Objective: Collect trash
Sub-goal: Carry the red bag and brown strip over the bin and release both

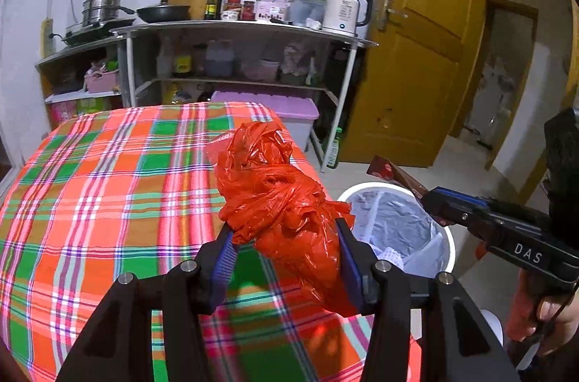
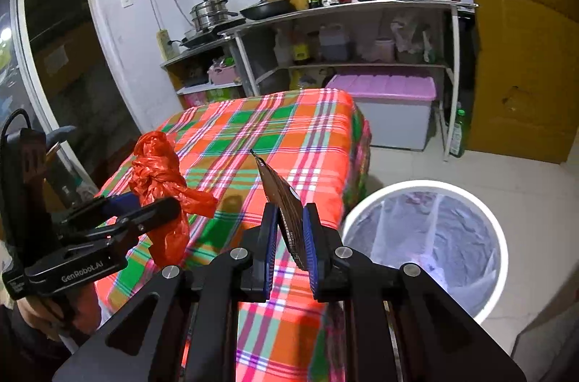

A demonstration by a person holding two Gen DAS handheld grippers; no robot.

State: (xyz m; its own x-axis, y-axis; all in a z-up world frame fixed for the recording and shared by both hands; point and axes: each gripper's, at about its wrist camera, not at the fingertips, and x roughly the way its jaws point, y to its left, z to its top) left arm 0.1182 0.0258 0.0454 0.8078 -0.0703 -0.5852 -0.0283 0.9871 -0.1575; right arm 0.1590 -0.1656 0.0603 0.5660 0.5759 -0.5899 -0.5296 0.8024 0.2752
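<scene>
Beside the table draped in an orange, green and pink plaid cloth (image 2: 289, 136), on the floor at its right-hand corner, stands the round white waste bin lined with a clear plastic bag (image 2: 427, 186), its mouth facing up. The right gripper (image 2: 291, 237) is nearer to it: its jaws are clamped on a flat dark brown wrapper (image 2: 280, 186) whose long axis runs forward and up from the pads, over the table's edge, with the bin just to the right and below. The left gripper (image 1: 286, 237) is pressed around a crumpled, knotted orange-red plastic bag (image 1: 278, 197), held above the cloth, with the bin on its right beyond the table edge. Likely the wrapper drops first, needing only a short sideways carry.
</scene>
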